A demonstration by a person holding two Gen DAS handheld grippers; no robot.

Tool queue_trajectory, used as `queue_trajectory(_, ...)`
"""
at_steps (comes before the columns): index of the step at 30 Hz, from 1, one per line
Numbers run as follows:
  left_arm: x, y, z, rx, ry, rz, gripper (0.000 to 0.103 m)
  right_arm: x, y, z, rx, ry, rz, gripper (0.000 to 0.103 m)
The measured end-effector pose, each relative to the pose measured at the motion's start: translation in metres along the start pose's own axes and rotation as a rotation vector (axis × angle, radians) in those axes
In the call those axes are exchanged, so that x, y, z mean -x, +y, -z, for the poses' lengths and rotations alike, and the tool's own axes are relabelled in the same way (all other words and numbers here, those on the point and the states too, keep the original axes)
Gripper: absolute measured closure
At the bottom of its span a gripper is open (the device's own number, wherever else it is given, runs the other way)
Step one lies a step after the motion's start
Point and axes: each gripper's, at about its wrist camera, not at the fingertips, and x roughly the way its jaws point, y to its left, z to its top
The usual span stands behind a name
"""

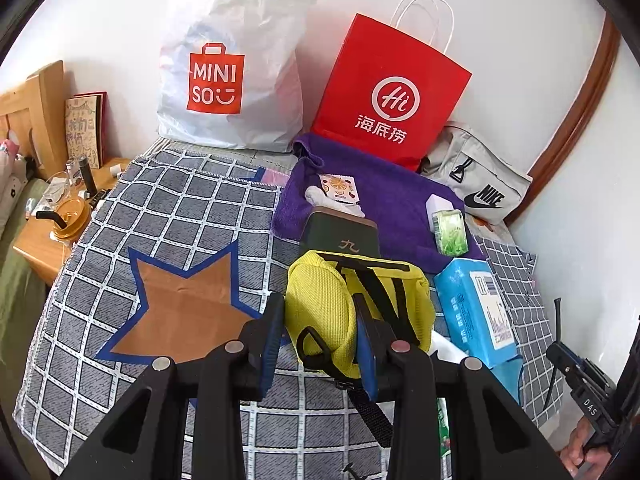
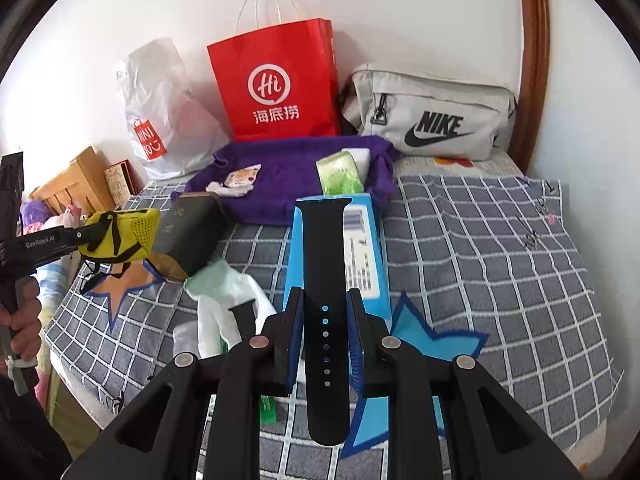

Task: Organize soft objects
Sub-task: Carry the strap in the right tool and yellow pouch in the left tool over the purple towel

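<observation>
Over the checked bed (image 1: pixel 168 216), my left gripper (image 1: pixel 320 344) pinches the yellow pouch (image 1: pixel 324 304); my right gripper (image 2: pixel 325 344) pinches a black strap (image 2: pixel 325 264).

The left gripper (image 1: pixel 320 336) clamps a yellow mesh fabric pouch with black straps (image 1: pixel 332 304) between its blue-padded fingers (image 1: pixel 268 340), lifted over a grey checked bedspread (image 1: pixel 180 216). Just behind the pouch sits a dark green box (image 1: pixel 344 234) on a purple towel (image 1: pixel 384 196). A blue tissue pack (image 1: pixel 476 308) lies to the right. A white plastic shopping bag (image 1: pixel 232 80) and a red paper bag (image 1: pixel 392 88) lean against the wall, seemingly upright.
</observation>
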Motion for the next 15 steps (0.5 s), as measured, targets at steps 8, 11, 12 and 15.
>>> queue_trajectory(8, -0.013, -0.018, -0.019, 0.024, 0.012, -0.017, 0.072, -0.014, 0.000, -0.035, 0.045, -0.005, -0.059, 0.083)
queue_trajectory(11, -0.020, -0.023, -0.031, 0.020, 0.018, -0.026, 0.071, -0.025, 0.000, -0.048, 0.058, -0.004, -0.058, 0.083)
queue_trajectory(12, -0.021, -0.024, -0.034, 0.018, 0.019, -0.031, 0.071, -0.029, -0.001, -0.052, 0.058, -0.005, -0.055, 0.083)
queue_trajectory(15, -0.024, -0.027, -0.041, 0.011, 0.005, -0.055, 0.071, -0.041, -0.004, -0.062, 0.046, -0.008, -0.069, 0.082)
